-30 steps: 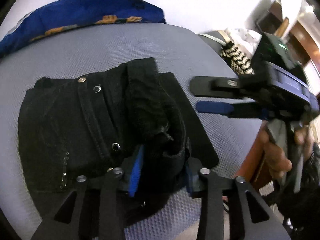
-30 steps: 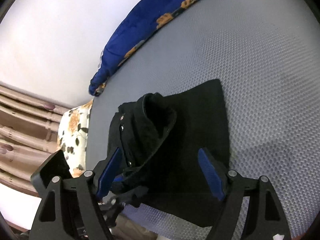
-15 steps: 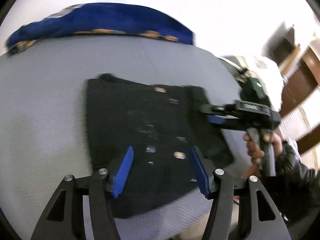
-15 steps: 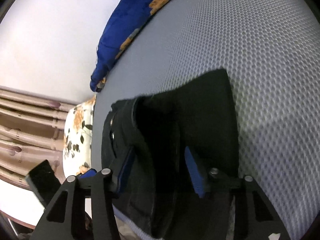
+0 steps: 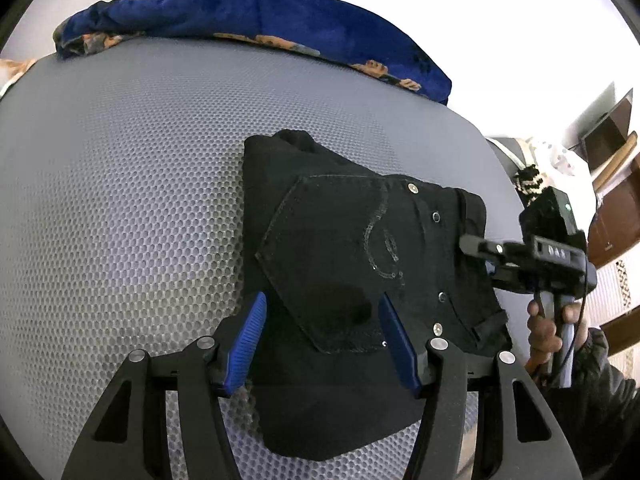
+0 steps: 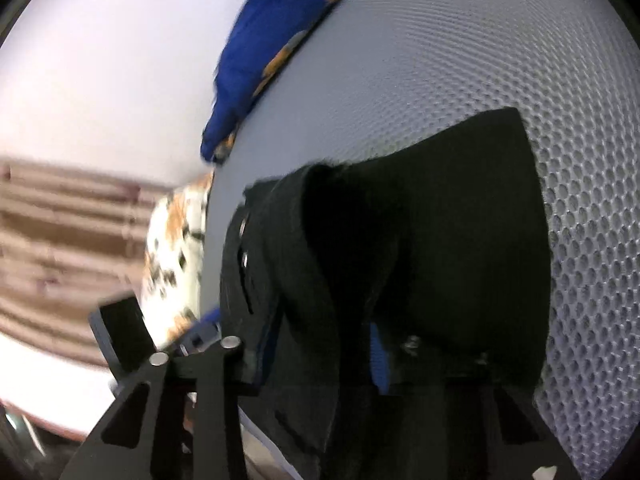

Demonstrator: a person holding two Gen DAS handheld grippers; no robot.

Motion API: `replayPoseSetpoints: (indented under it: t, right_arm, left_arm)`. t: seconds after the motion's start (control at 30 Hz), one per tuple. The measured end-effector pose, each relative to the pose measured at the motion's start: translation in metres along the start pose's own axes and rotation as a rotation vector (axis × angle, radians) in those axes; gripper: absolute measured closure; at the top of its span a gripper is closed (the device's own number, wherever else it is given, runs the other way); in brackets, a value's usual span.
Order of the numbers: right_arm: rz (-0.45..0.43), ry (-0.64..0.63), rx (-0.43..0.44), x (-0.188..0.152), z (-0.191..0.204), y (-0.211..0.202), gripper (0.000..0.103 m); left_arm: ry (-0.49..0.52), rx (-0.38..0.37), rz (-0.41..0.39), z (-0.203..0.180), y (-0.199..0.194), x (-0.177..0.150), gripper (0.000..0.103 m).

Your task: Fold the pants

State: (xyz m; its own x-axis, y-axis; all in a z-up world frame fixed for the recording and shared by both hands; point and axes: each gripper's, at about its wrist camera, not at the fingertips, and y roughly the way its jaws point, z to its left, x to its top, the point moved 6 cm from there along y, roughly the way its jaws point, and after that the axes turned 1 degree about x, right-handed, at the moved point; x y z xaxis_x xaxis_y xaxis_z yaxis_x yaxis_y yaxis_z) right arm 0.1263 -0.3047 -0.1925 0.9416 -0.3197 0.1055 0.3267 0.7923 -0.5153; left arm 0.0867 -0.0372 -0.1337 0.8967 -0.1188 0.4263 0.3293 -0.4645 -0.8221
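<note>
Two tongs at black pants (image 5: 360, 264) on the grey mat (image 5: 120, 200).
Left tongs (image 5: 320, 338) gape wide above the pocket; right tongs (image 6: 320, 350) pinch a raised fold at the mat's edge.

Folded black denim pants (image 5: 360, 264) lie on grey honeycomb-mesh surface (image 5: 120, 200); left gripper (image 5: 320, 340) hovers spread above them.

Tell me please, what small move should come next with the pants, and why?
Probably the right hand-held gripper should carry the waistband edge it pinches across and lay it flat. That edge of the black pants stands raised in a thick fold, while the rest lies flat on the grey mesh surface. The left hand-held gripper is open around the pants, gripping nothing, so it could press them down.
</note>
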Motion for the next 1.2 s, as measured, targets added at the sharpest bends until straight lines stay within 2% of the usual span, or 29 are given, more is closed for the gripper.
replayPoseSetpoints:
  t: [0.07, 0.17, 0.3, 0.4, 0.47, 0.6, 0.63, 0.67, 0.77, 0.8, 0.93, 1.2]
  right_arm:
    - [-0.009, 0.022, -0.014, 0.001, 0.001, 0.002, 0.082]
    - [-0.039, -0.064, -0.092, -0.002, 0.025, -0.004, 0.092]
    - [-0.102, -0.129, -0.096, 0.001, 0.067, -0.033, 0.092]
    - [-0.159, -0.162, -0.112, 0.007, 0.081, -0.059, 0.092]
    - [-0.187, -0.150, -0.138, 0.010, 0.074, -0.071, 0.092]
    - [-0.161, -0.024, -0.247, 0.005, 0.020, -0.068, 0.092]
    - [-0.144, -0.026, -0.320, 0.000, 0.003, -0.061, 0.092]
    - [-0.144, -0.031, -0.357, -0.002, -0.005, -0.057, 0.091]
    - [-0.155, -0.005, -0.337, -0.002, -0.010, -0.055, 0.085]
    - [-0.153, -0.001, -0.343, 0.000, -0.012, -0.058, 0.077]
    - [-0.140, -0.014, -0.381, -0.009, -0.022, -0.083, 0.068]
    - [-0.075, -0.011, -0.409, -0.068, -0.015, -0.102, 0.064]
  left_arm:
    - [-0.010, 0.006, 0.003, -0.001, 0.004, 0.006, 0.044]
    - [-0.026, 0.000, -0.005, 0.003, 0.001, 0.009, 0.044]
    - [-0.016, -0.008, -0.018, -0.001, -0.003, 0.018, 0.044]
    - [0.028, -0.012, -0.036, -0.016, -0.005, 0.029, 0.044]
    - [0.056, -0.014, -0.043, -0.027, -0.002, 0.037, 0.044]
    - [0.110, 0.010, -0.035, -0.040, 0.012, 0.043, 0.044]
    - [0.120, 0.009, -0.020, -0.042, 0.019, 0.042, 0.044]
    - [0.126, 0.012, -0.005, -0.043, 0.025, 0.041, 0.044]
    - [0.150, 0.055, 0.051, -0.041, 0.048, 0.034, 0.044]
    - [0.161, 0.065, 0.060, -0.040, 0.054, 0.031, 0.044]
    - [0.216, 0.098, 0.057, -0.043, 0.059, 0.024, 0.044]
    - [0.284, 0.090, 0.083, -0.046, 0.041, -0.013, 0.044]
